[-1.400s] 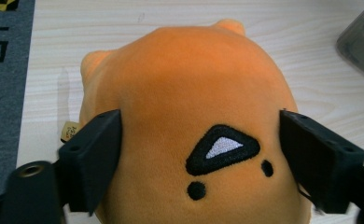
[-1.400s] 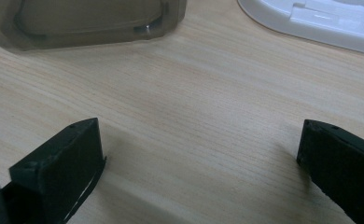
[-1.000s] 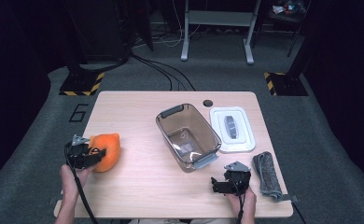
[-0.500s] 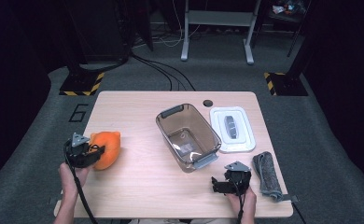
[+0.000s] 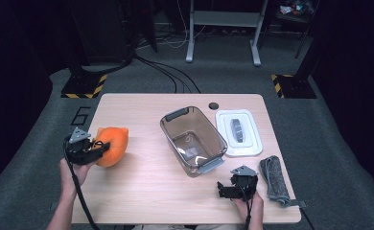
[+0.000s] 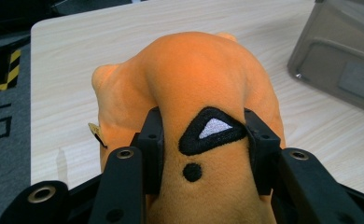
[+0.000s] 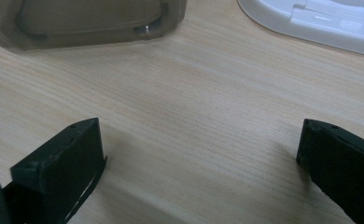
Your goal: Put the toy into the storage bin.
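While the left gripper point(image 6: 201, 154) was clamped on the orange plush point(image 6: 194, 93), its jaws having just been closing, the toy's soft body was seen squeezed between both pads point(image 6: 153, 140), bulging ahead of them above the table point(image 5: 142, 191). Well off to its side, the bin point(image 5: 192, 139) was seen. The right gripper point(image 7: 199, 154) was held wide open with nothing between the jaws, the bin and lid point(image 7: 325, 23) lying ahead of it.

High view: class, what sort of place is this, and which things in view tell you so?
Probably a lab or recording workspace: a wooden table on grey carpet, hazard-striped stand bases, floor cables, and dark surroundings.
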`<state>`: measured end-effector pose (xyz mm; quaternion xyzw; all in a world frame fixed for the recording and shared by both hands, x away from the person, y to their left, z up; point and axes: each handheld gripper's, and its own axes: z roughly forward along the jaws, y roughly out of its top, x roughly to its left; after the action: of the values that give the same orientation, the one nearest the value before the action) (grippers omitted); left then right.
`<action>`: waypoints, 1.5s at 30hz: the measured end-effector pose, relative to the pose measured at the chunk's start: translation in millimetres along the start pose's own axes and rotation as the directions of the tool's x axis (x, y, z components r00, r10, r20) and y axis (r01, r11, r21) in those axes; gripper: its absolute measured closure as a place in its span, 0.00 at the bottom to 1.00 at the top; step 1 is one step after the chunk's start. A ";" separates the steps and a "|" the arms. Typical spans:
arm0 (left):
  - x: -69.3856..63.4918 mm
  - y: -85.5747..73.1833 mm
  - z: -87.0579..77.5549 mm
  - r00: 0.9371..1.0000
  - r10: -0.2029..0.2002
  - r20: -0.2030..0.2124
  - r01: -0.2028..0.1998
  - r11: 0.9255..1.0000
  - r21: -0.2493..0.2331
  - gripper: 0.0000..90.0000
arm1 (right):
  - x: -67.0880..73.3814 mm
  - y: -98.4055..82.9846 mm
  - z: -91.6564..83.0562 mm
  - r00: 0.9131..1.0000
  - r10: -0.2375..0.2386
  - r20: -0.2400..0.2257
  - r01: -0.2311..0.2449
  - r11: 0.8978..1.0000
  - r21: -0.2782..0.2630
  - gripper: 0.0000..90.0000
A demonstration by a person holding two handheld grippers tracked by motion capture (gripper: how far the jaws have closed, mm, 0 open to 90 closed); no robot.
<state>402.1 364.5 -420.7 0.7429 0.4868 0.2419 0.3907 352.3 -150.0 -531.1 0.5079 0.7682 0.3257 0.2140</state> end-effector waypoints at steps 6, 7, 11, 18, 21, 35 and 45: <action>-2.0 14.6 0.3 0.999 0.030 0.029 -0.029 0.999 -0.012 0.66 | 0.3 0.0 0.0 1.000 0.002 0.000 -0.002 1.000 0.001 0.00; -2.1 16.9 0.1 0.999 0.035 0.035 -0.035 0.999 -0.015 0.66 | 0.3 0.0 0.0 1.000 0.002 0.000 -0.002 1.000 0.001 0.00; -2.2 24.1 0.1 0.998 0.048 0.040 -0.047 0.999 -0.026 0.66 | 0.2 0.0 0.0 1.000 0.000 0.001 0.000 1.000 0.000 0.00; -4.5 39.7 -0.5 0.996 0.076 0.055 -0.073 0.996 -0.048 0.66 | 0.2 0.0 -0.1 1.000 0.000 0.002 0.000 1.000 0.000 0.00; -5.4 46.5 -0.5 0.994 0.089 0.061 -0.086 0.995 -0.049 0.66 | 0.3 0.0 -0.1 1.000 0.000 0.002 0.000 1.000 0.000 0.00; -14.2 85.7 7.1 0.985 0.146 0.087 -0.140 0.987 -0.078 0.66 | 0.3 -0.1 -0.1 1.000 0.000 0.002 0.000 1.000 -0.001 0.00; -28.0 112.6 13.1 0.976 0.188 0.108 -0.178 0.979 -0.098 0.66 | 0.4 -0.1 -0.2 1.000 0.000 0.002 0.000 1.000 0.000 0.00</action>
<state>460.5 309.6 -335.8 0.7796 0.3812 0.2541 0.4270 352.0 -149.7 -531.0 0.5082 0.7679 0.3252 0.2150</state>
